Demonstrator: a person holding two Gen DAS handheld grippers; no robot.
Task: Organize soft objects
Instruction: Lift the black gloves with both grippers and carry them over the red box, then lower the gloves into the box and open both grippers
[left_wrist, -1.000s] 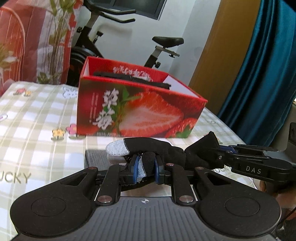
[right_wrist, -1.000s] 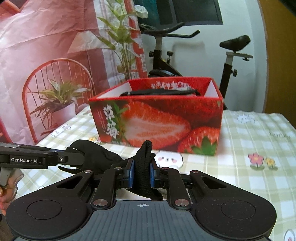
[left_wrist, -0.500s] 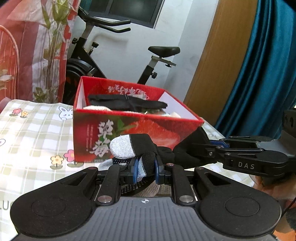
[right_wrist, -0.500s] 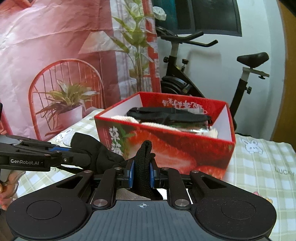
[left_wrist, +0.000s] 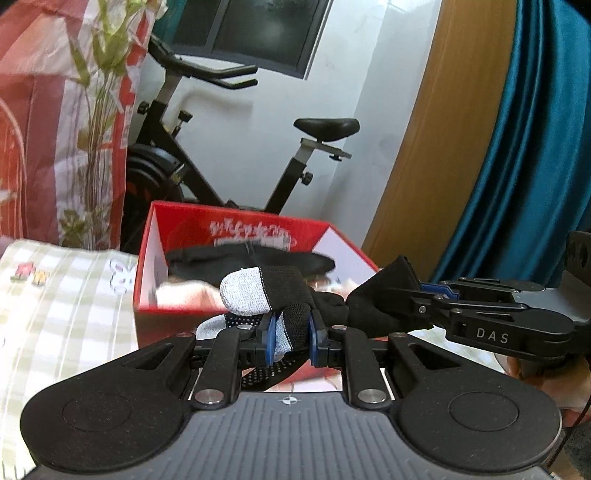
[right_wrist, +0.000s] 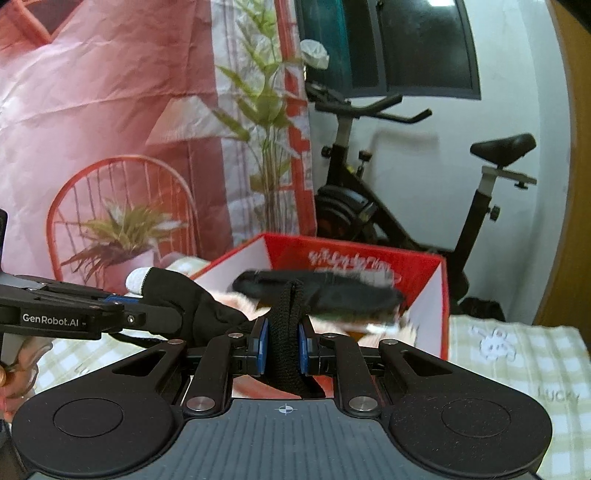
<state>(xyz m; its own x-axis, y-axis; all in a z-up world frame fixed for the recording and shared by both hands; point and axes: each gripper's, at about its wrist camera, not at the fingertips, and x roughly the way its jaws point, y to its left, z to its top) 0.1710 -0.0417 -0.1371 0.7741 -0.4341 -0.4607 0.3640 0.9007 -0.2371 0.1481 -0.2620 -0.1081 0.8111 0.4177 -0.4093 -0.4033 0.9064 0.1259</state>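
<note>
The left gripper (left_wrist: 291, 338) is clamped narrowly on a finger of a black knit glove (left_wrist: 295, 295) with grey fingertips; its blue pads (left_wrist: 271, 339) press the fabric from both sides. The right gripper (right_wrist: 282, 345) is likewise closed narrowly on the ribbed black cuff of the same glove (right_wrist: 284, 332), the cuff standing upright between its blue pads (right_wrist: 263, 345). The glove is stretched between the two grippers and hangs clear of the bench (left_wrist: 62, 295), in front of and partly over the near wall of a red strawberry-printed box (left_wrist: 147, 258). In the left wrist view the right gripper (left_wrist: 428, 295) enters from the right, marked "DAS", gripping the cuff end. In the right wrist view the left gripper (right_wrist: 144, 314) enters from the left, marked "GenRobot.AI", with a grey fingertip of the glove showing above it. The box (right_wrist: 439, 295) is open at the top and stands on the bench (right_wrist: 517, 350), which carries a green-and-white checked cloth with small printed figures. Inside the box lie a black fabric item (right_wrist: 332, 291) and a pale pinkish soft item (left_wrist: 184, 291) beneath it; both are blurred. Behind the bench stand an exercise bike (left_wrist: 236, 147), a red-and-white printed backdrop (right_wrist: 110, 110) and a teal curtain (left_wrist: 535, 147).
</note>
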